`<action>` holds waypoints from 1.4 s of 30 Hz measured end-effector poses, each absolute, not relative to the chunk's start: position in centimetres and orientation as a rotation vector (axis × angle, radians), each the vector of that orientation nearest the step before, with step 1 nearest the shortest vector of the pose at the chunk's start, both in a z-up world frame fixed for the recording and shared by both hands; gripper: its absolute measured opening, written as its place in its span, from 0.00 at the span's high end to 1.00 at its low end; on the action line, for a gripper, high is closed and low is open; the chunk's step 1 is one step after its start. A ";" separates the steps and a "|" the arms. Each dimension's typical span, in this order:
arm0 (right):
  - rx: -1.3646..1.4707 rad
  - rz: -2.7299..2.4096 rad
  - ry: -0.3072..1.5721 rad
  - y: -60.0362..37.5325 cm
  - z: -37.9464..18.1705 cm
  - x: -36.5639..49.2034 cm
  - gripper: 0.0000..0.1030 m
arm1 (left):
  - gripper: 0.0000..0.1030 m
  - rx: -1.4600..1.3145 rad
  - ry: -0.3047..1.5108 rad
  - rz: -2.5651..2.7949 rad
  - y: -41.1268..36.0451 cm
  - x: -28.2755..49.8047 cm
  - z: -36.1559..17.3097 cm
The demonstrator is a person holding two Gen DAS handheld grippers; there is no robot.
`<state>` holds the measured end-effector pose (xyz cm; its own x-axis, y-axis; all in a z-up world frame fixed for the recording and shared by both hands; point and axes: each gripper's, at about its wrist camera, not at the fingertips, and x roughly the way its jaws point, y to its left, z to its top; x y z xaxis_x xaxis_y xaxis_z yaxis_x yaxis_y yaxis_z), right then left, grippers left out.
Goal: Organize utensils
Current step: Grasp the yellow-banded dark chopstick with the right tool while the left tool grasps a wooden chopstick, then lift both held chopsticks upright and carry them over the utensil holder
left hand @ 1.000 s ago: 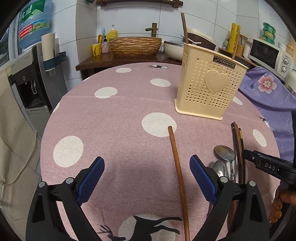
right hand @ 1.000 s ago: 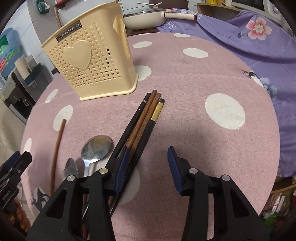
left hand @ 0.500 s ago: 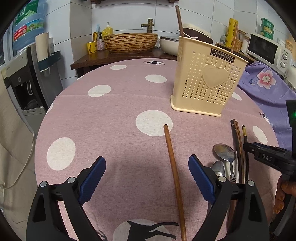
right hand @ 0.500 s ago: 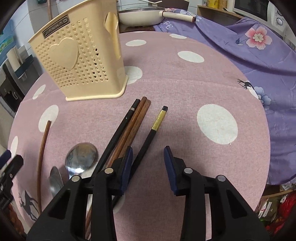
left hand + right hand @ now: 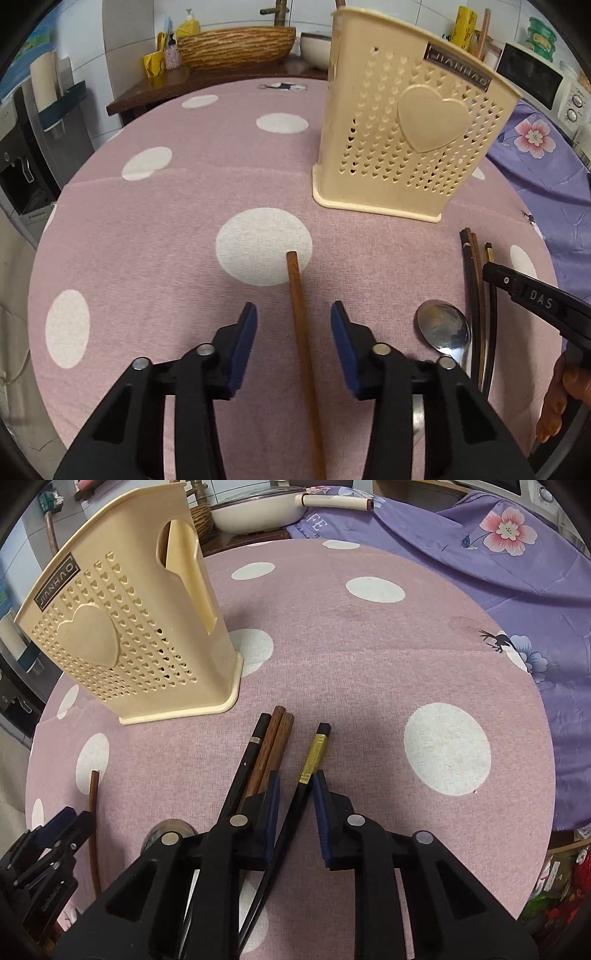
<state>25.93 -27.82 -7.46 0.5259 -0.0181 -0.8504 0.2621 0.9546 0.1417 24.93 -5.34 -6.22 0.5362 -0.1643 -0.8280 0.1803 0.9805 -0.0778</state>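
Both sets of jaws have just been closing since earlier. On the polka-dot tablecloth (image 5: 155,236) stands the cream utensil holder (image 5: 402,147); left gripper (image 5: 293,325) straddles a brown chopstick (image 5: 301,332) (pads clear) — right gripper (image 5: 295,794) brackets the gold-banded black chopstick (image 5: 314,757), not visibly pinching.
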 end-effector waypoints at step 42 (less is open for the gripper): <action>0.394 -0.088 0.882 -29.4 -5.7 24.8 0.91 | 0.93 -0.002 0.958 -0.232 -6.2 26.4 -4.4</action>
